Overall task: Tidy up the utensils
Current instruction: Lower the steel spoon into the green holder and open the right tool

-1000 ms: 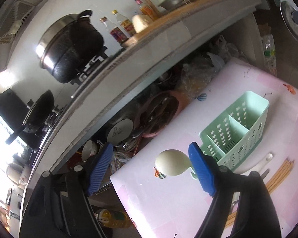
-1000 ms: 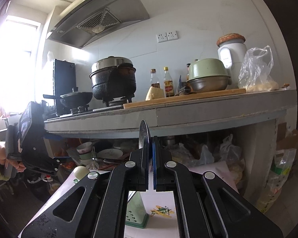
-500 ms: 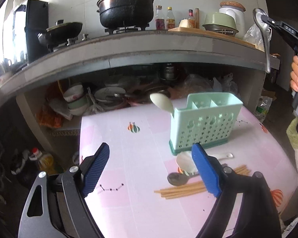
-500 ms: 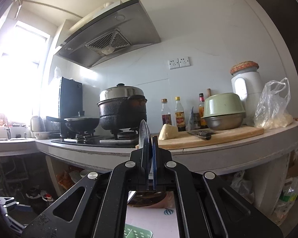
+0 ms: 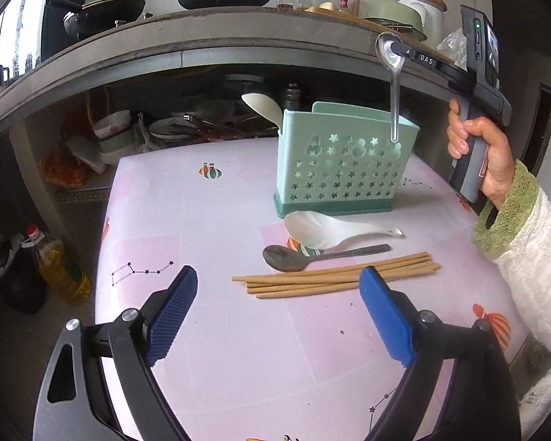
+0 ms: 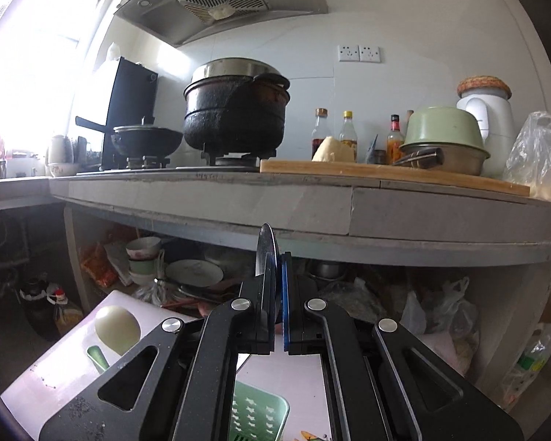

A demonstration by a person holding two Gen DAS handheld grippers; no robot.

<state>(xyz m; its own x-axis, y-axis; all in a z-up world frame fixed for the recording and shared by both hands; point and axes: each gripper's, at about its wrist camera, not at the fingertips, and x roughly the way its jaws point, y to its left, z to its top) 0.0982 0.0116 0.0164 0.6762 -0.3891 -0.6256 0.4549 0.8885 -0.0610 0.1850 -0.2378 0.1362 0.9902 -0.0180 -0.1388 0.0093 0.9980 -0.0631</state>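
Observation:
A mint-green utensil holder (image 5: 345,161) stands on the pink table (image 5: 216,330), with a white rice paddle (image 5: 260,104) sticking out of its left end. In front of it lie a white spoon (image 5: 327,233), a dark metal spoon (image 5: 294,257) and several wooden chopsticks (image 5: 338,275). My left gripper (image 5: 277,273) hovers just short of the chopsticks, its jaws opening with nothing between them. My right gripper (image 5: 400,49) is shut on the bowl of a shiny metal spoon (image 5: 393,84), whose handle hangs down over the holder's right end. The right wrist view shows that spoon (image 6: 266,253) edge-on in the gripper (image 6: 277,268).
A grey counter (image 5: 202,44) overhangs the far side of the table, carrying a black pot (image 6: 235,110) and bottles. Bowls and plates (image 5: 117,136) crowd the shelf beneath. An oil bottle (image 5: 60,268) stands on the floor left of the table. A person's sleeve (image 5: 532,257) is at right.
The left gripper rolled upright and came down toward the chopsticks, its jaws spreading wider. The right gripper carried the metal spoon across until it hangs over the holder.

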